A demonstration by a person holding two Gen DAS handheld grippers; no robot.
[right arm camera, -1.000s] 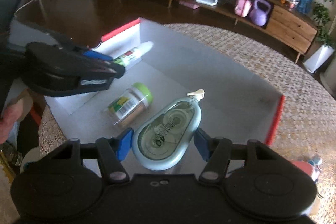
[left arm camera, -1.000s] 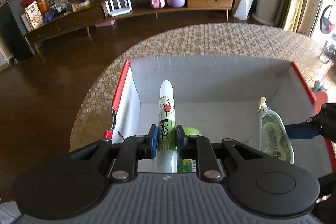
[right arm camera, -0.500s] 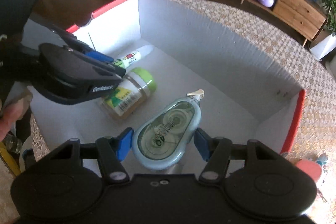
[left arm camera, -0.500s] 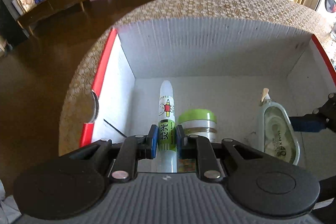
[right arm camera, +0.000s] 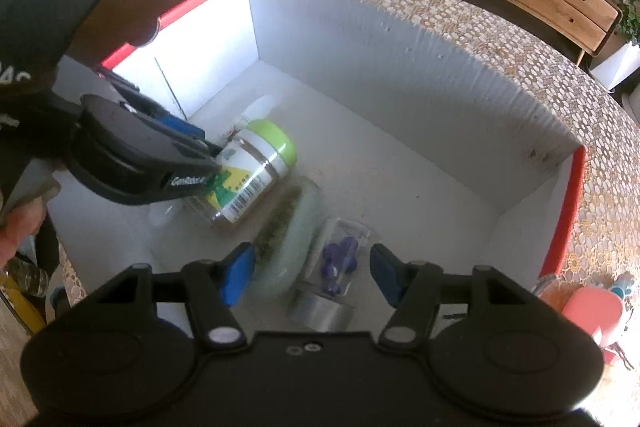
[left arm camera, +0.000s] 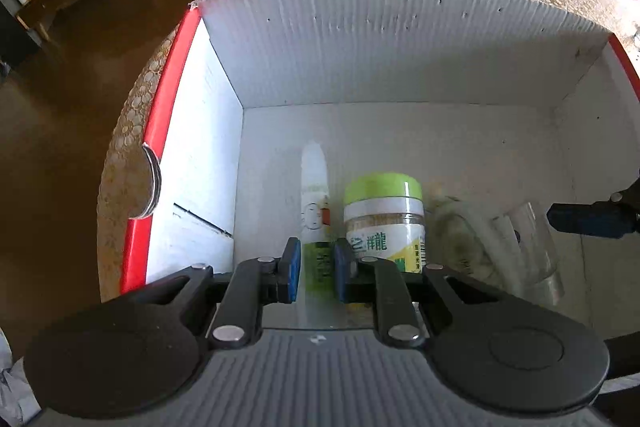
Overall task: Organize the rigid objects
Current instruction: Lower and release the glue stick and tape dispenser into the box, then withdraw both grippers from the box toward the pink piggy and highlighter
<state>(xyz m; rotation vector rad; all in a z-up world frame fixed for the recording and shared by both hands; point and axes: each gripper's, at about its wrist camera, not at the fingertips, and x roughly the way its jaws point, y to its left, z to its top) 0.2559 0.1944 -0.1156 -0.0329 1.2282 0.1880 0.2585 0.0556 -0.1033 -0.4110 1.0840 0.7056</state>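
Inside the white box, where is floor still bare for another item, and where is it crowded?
Bare floor of the box runs along the far wall and toward the right red-edged end. The near side is crowded: green-lidded jar, white tube, blurred correction tape and clear container lie close together.

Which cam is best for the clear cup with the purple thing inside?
Right wrist: the clear cup lies on its side between the open right gripper, purple piece visible. Left wrist shows only a faint glassy outline at the right edge.

"GenRobot" on left claw [right arm camera: 212,163], Chinese characters on jar [left arm camera: 384,223]
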